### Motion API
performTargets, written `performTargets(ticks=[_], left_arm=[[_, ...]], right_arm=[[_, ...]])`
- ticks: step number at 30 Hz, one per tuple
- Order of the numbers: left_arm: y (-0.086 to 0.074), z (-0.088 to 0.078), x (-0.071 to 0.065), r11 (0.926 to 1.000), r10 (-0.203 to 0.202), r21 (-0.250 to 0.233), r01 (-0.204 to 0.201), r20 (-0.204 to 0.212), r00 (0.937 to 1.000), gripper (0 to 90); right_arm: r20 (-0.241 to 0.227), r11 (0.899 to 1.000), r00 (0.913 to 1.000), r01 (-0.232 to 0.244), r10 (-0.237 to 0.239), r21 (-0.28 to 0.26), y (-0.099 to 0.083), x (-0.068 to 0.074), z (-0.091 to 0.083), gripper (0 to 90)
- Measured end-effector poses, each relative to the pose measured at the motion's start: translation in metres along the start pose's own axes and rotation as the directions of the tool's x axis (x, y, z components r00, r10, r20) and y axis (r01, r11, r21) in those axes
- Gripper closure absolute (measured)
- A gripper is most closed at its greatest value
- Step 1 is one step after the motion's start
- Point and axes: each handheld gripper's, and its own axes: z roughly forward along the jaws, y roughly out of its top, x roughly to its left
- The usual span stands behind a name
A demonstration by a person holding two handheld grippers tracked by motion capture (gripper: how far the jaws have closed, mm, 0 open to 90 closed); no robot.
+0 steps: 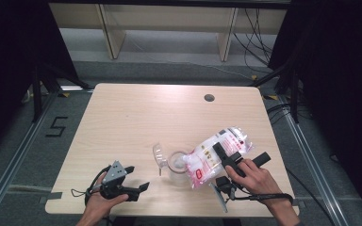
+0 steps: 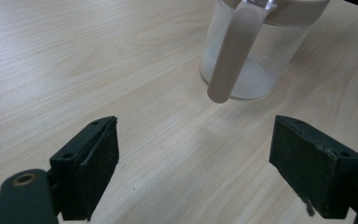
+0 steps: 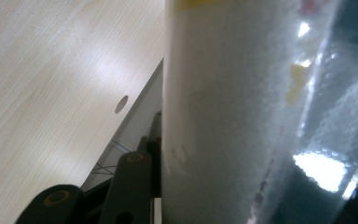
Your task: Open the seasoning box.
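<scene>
The right gripper (image 1: 230, 159) holds a clear plastic bag (image 1: 219, 153) of white granules above the right side of the table (image 1: 136, 113), its jaws clamped across the bag's middle. In the right gripper view the bag (image 3: 242, 112) sits pressed between the jaws. The bag's long axis runs from far right down to near left, and its lower end hangs just over the open mouth of a clear jar (image 1: 176, 164) with a beige rim, which stands near the table's centre. That tilt toward the jar is what the pour depends on: the lower end has to stay over the opening, judging by how closely the two meet. A small clear piece, likely the jar's flip lid (image 1: 159, 154), stands open just left of the jar.

The left gripper (image 1: 133, 181) rests low at the near left, well apart from the jar, jaws wide and empty. In its own view the jar (image 2: 256, 51) stands ahead and slightly right, its beige handle (image 2: 235, 51) facing the jaws. The right hand (image 1: 254, 181) grips from the near side, wrist angled up toward the bag.
</scene>
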Motion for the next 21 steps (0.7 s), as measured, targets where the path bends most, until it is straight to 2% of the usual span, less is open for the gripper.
performTargets(ticks=[2,4,6,8,9,13,14,21], left_arm=[[-0.0003,0.0003,-0.0006,1.0000,-0.004,-0.004,0.004,0.001,1.0000,15.2],[0.0003,-0.0003,0.0004,0.9998,0.019,0.003,-0.019,0.003,0.9998,15.2],[-0.0002,0.0004,-0.0004,1.0000,-0.001,-0.004,0.001,0.000,1.0000,15.2],[-0.0001,0.0000,-0.0004,1.0000,-0.003,0.000,0.003,-0.002,1.0000,15.2],[-0.0001,0.0000,-0.0004,1.0000,-0.003,0.000,0.003,-0.002,1.0000,15.2],[0.0000,0.0003,-0.0004,1.0000,0.001,0.002,-0.001,0.003,1.0000,15.2],[0.0000,0.0003,-0.0004,1.0000,0.001,0.003,-0.001,0.003,1.0000,15.2],[-0.0002,0.0008,0.0000,1.0000,0.001,-0.001,-0.001,0.006,1.0000,15.2]], right_arm=[[0.002,1.000,1.0000,0.002,-0.002,-0.002,-0.0002,0.0000,-0.0001,66.4],[0.005,1.000,1.0000,0.000,0.000,-0.005,-0.0006,-0.0004,0.0001,66.5],[0.003,1.000,1.0000,-0.003,0.003,-0.003,-0.0010,0.0000,0.0001,66.6],[0.002,1.000,0.9999,-0.010,0.010,-0.005,-0.0010,0.0007,0.0005,66.7],[0.003,0.999,0.9994,-0.035,0.035,-0.008,-0.0006,0.0026,0.0010,66.7],[0.003,1.000,0.9996,-0.027,0.027,-0.010,-0.0003,0.0021,0.0009,66.9],[-0.001,1.000,1.0000,-0.008,0.008,-0.004,-0.0006,0.0007,0.0002,66.9],[0.000,1.000,1.0000,-0.009,0.009,-0.005,-0.0007,0.0010,0.0003,67.2]])
